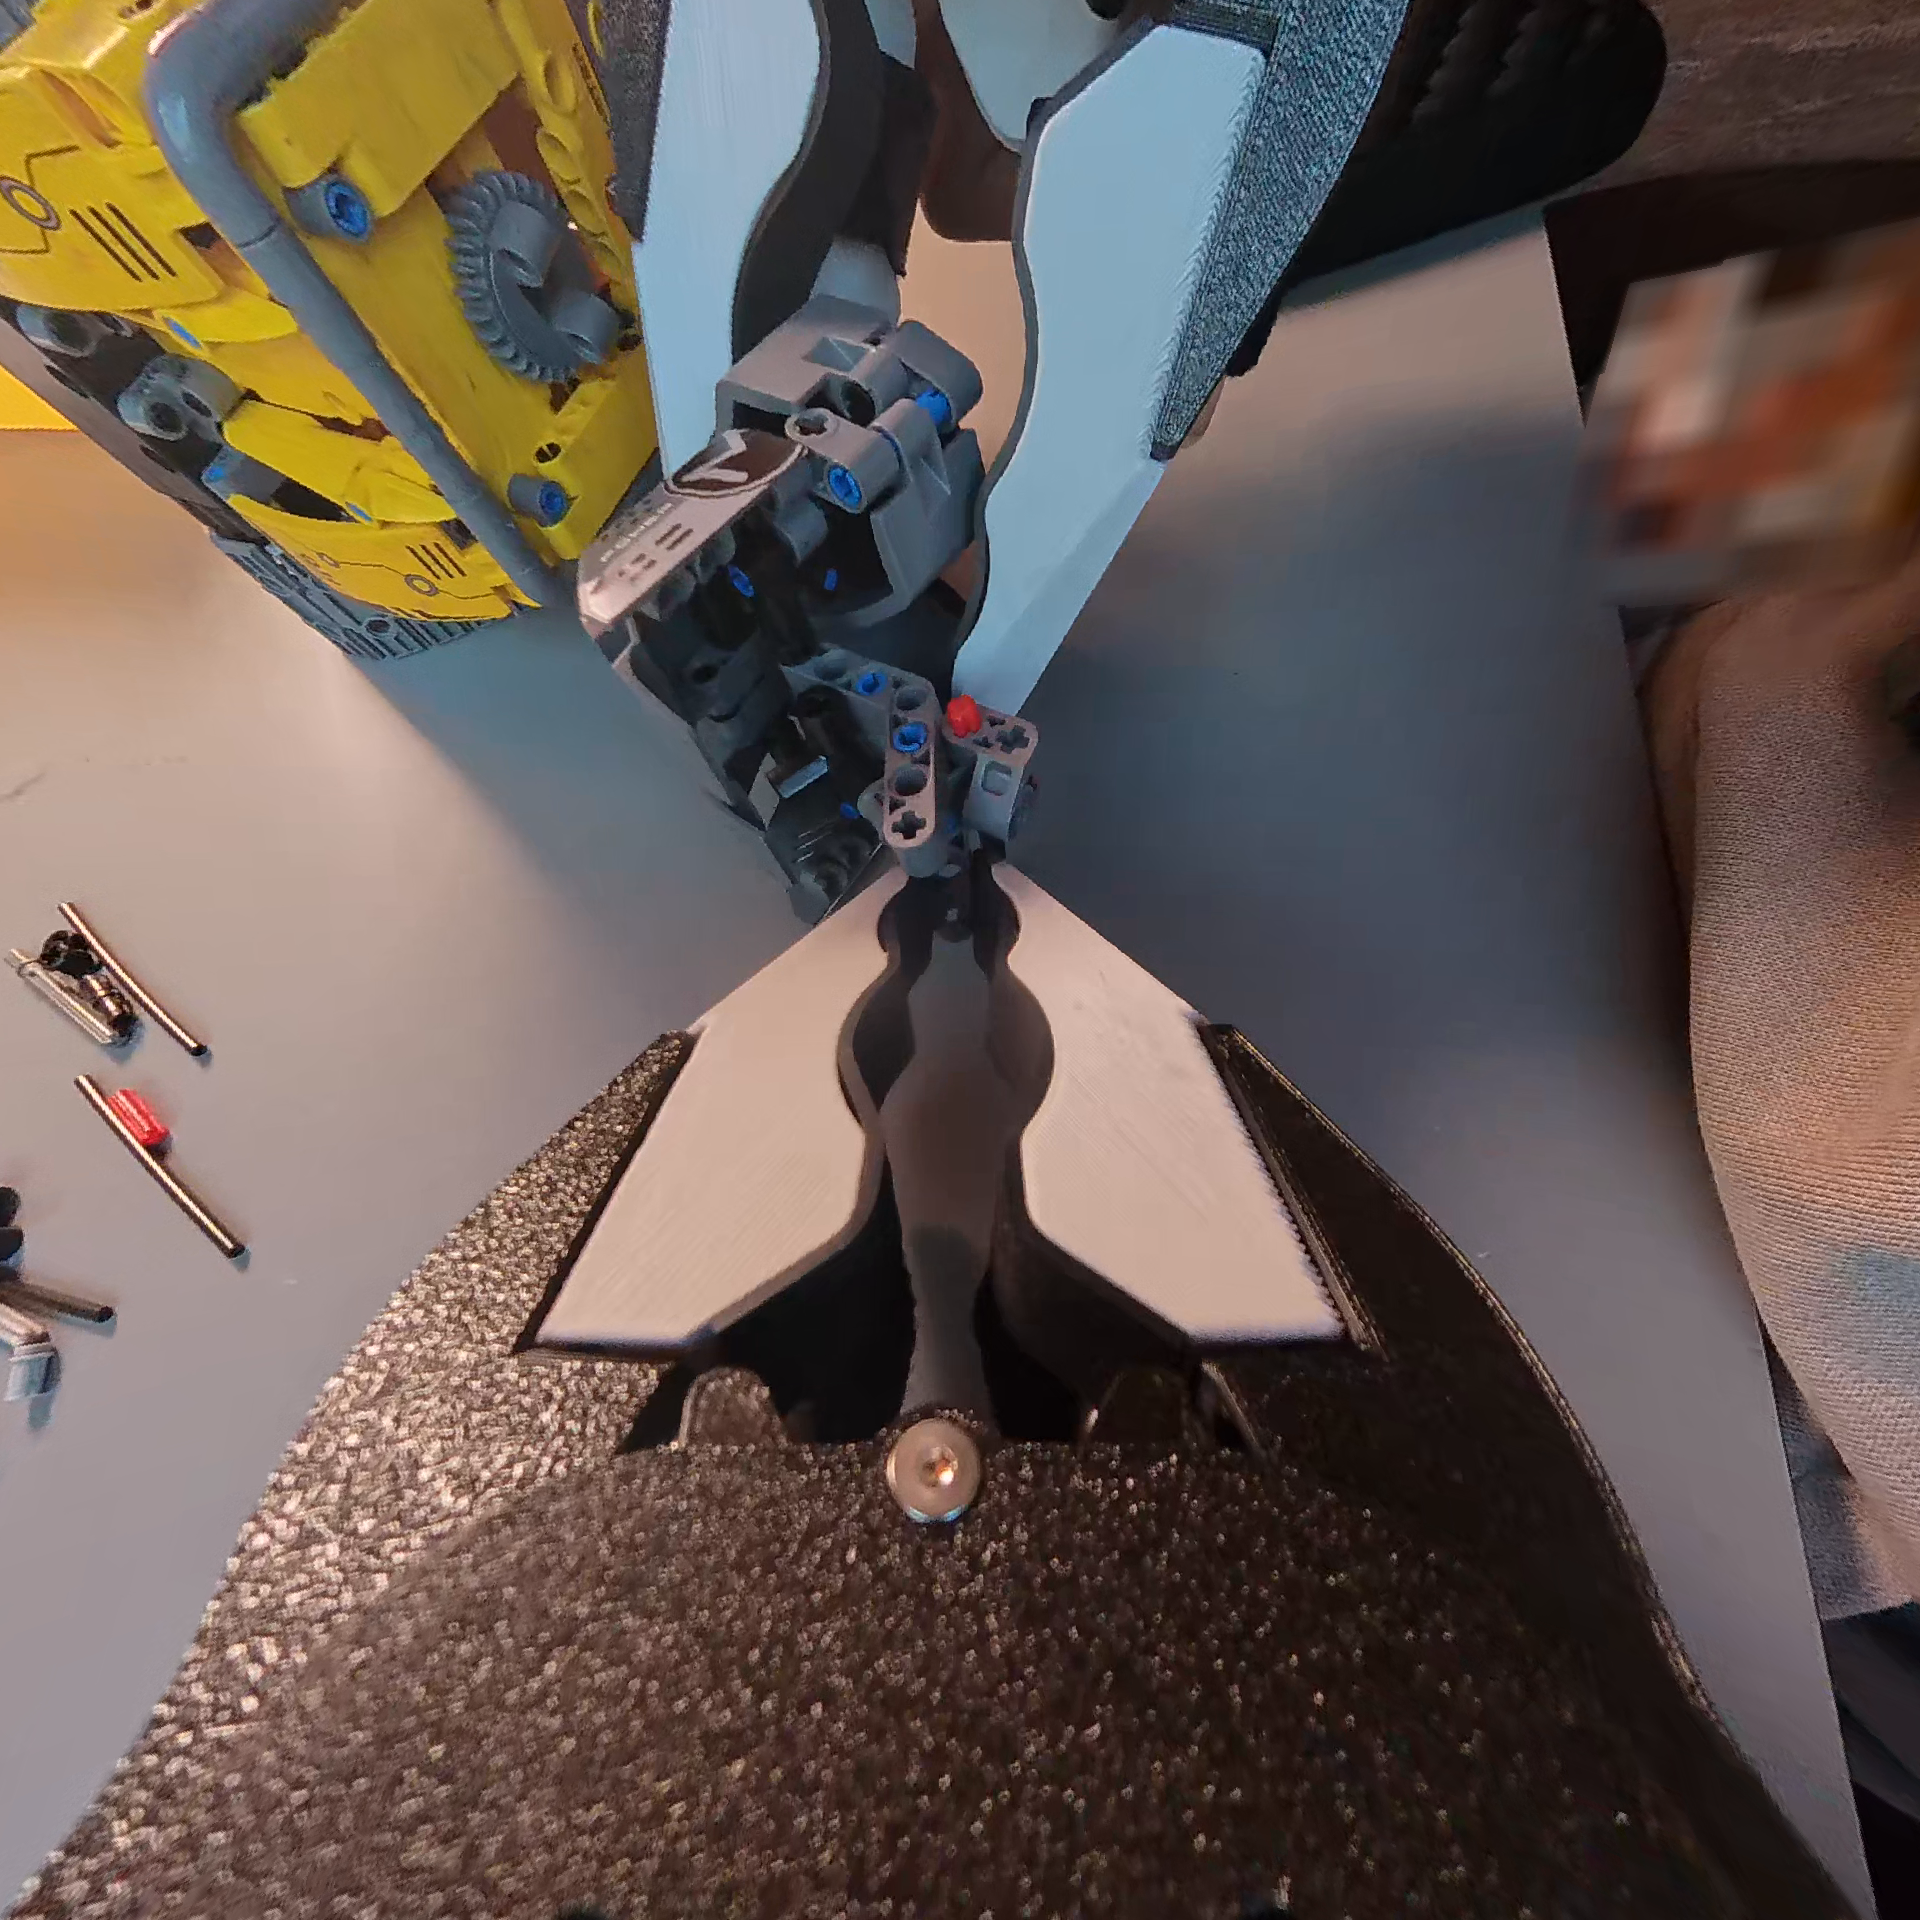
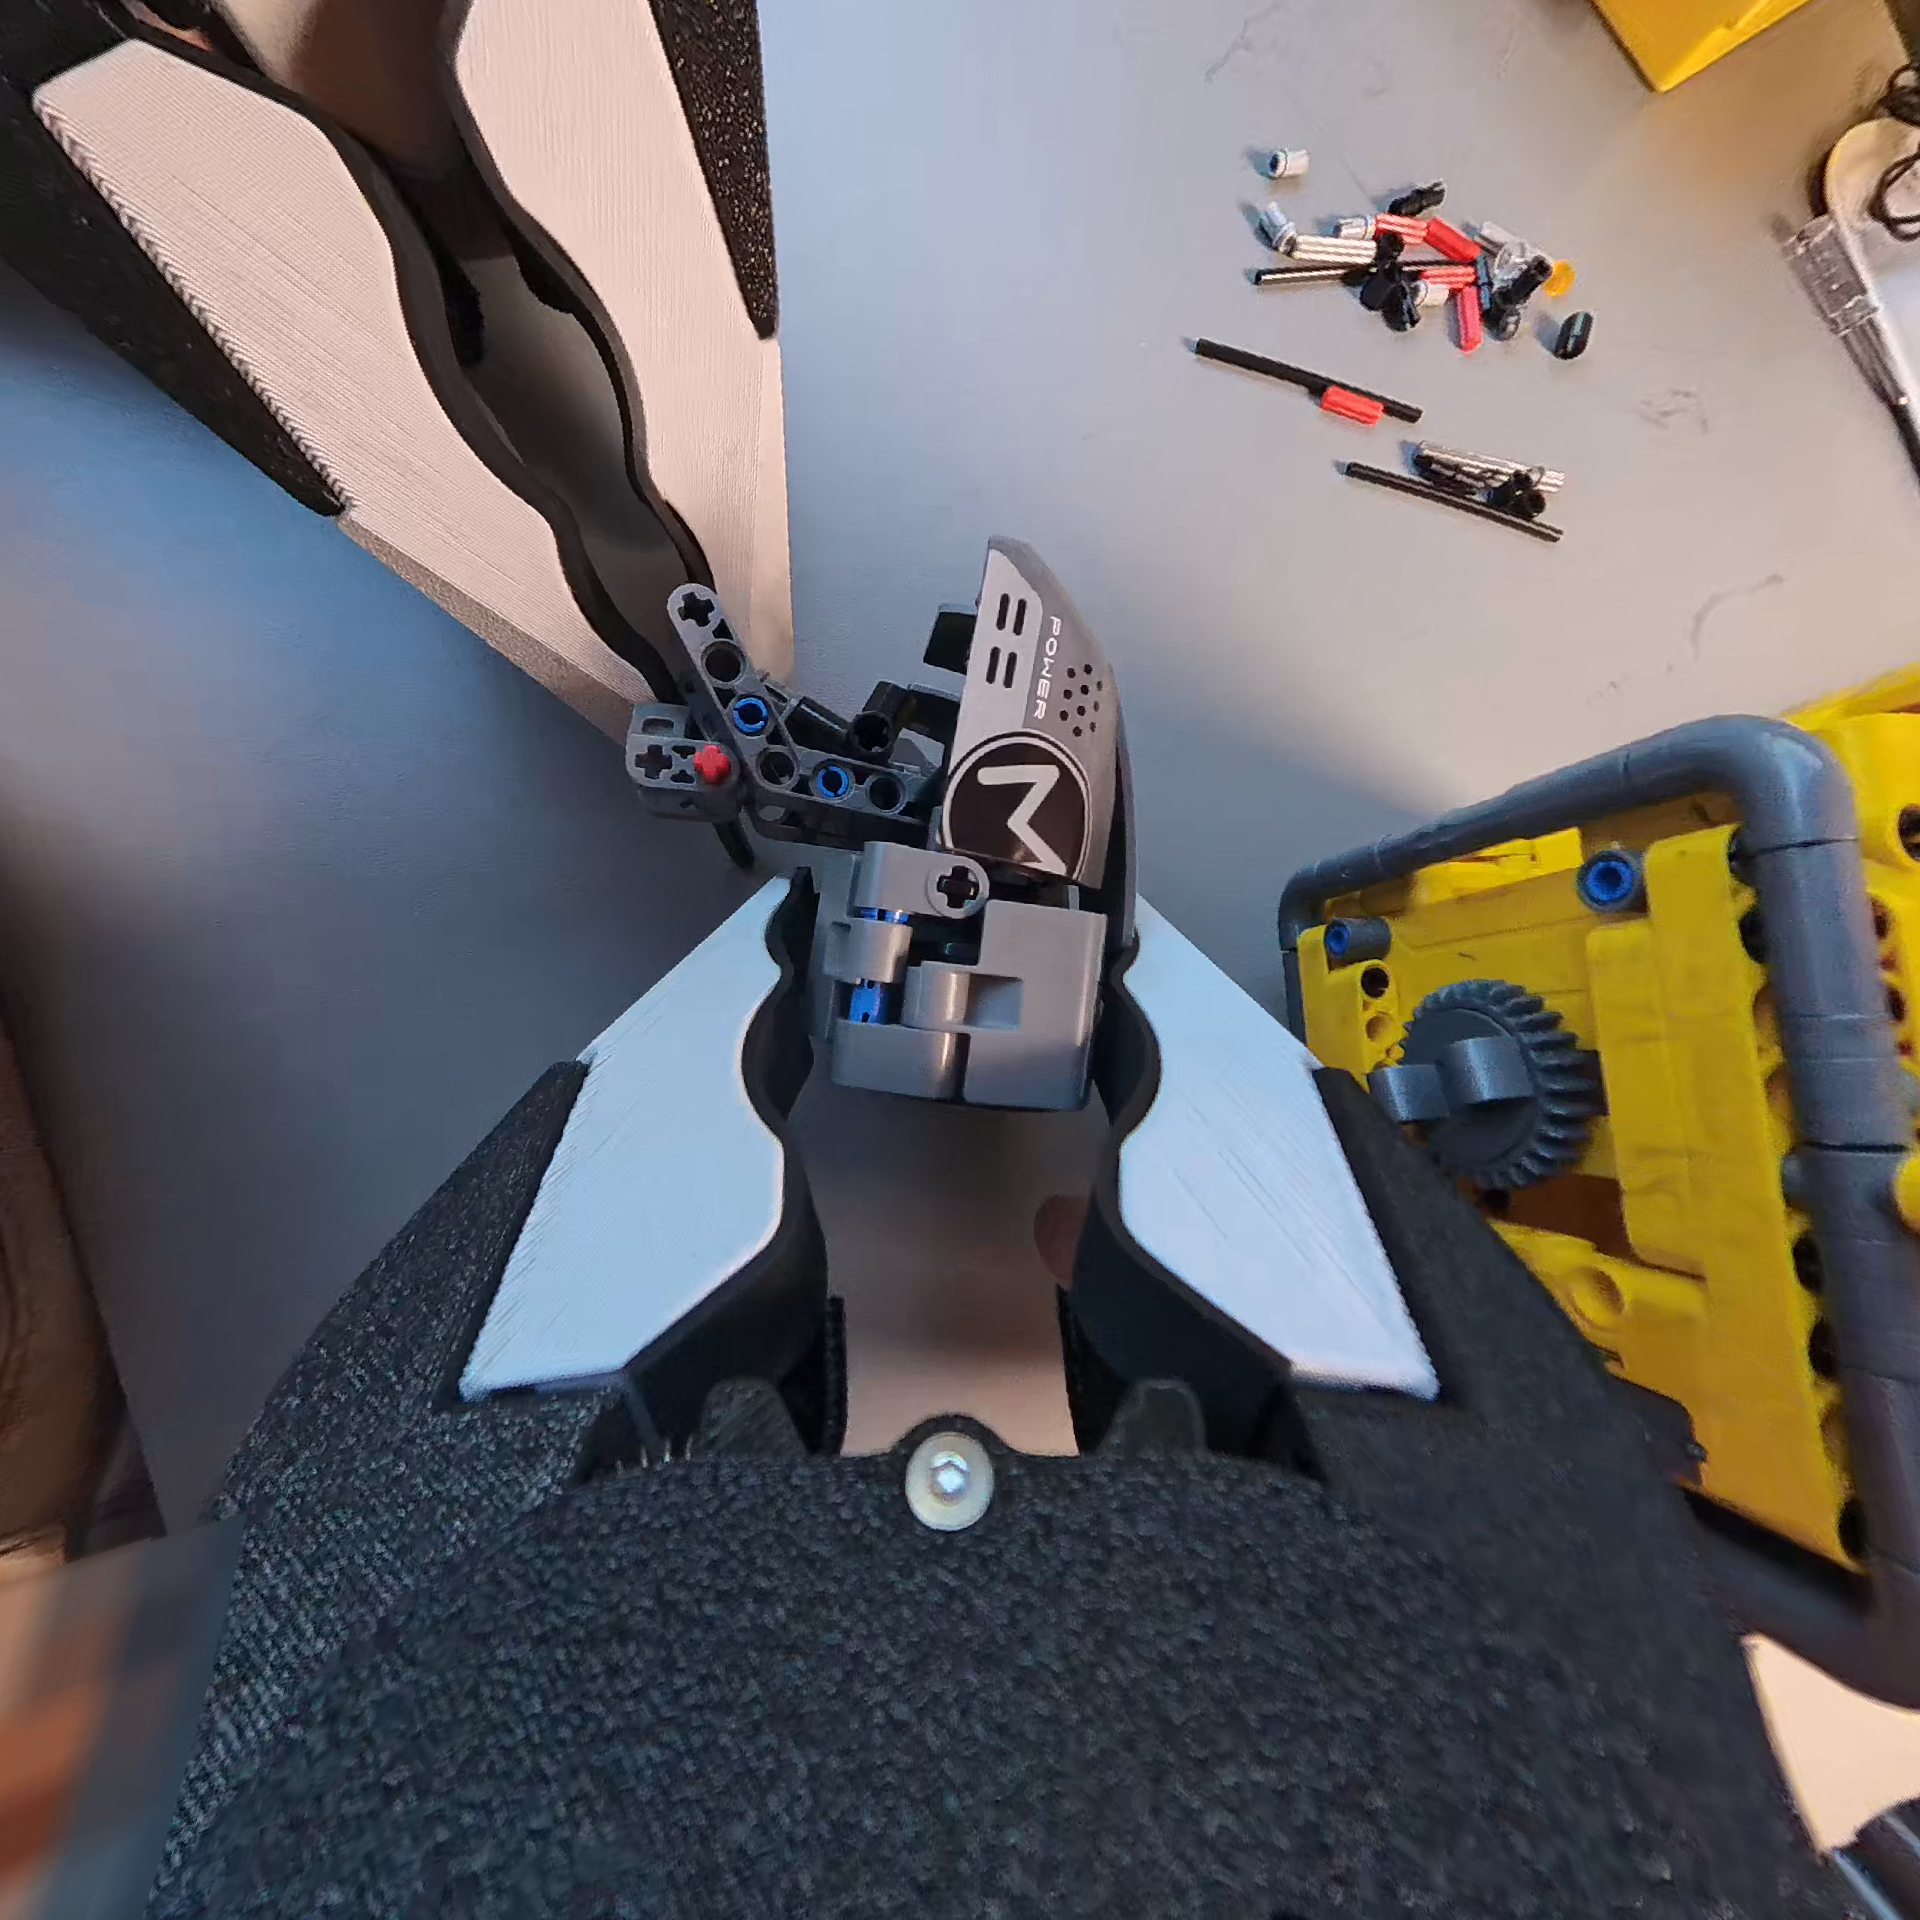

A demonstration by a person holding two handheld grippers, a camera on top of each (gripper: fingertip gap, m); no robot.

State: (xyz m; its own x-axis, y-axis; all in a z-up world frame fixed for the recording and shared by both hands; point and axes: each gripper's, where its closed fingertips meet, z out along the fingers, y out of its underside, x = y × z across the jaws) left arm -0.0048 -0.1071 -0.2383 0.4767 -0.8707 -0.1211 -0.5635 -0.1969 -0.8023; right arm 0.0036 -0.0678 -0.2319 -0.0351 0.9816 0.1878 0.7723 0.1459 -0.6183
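Note:
A grey brick-built assembly [image 2: 997, 997] with a curved silver panel [image 2: 1039, 727], blue pins and a red pin [image 2: 712, 764] is held above the grey table between both grippers. My right gripper [image 2: 956, 914] is shut on its blocky grey end. My left gripper [image 1: 956, 899] is shut on the thin end, just below the bent grey beam [image 1: 914, 769] and the red pin [image 1: 961, 715]. In the left wrist view the assembly [image 1: 883, 520] sits between the right gripper's white fingers [image 1: 1081, 416]. In the right wrist view the left gripper [image 2: 727, 644] comes in from the upper left.
A large yellow brick model [image 1: 364, 312] with a grey gear and grey tube frame stands close beside the assembly, also in the right wrist view [image 2: 1610, 1091]. Loose axles, pins and red bushes [image 2: 1403, 260] lie on the table [image 1: 364, 831]. A person's beige sleeve [image 1: 1787, 1039] is past the table edge.

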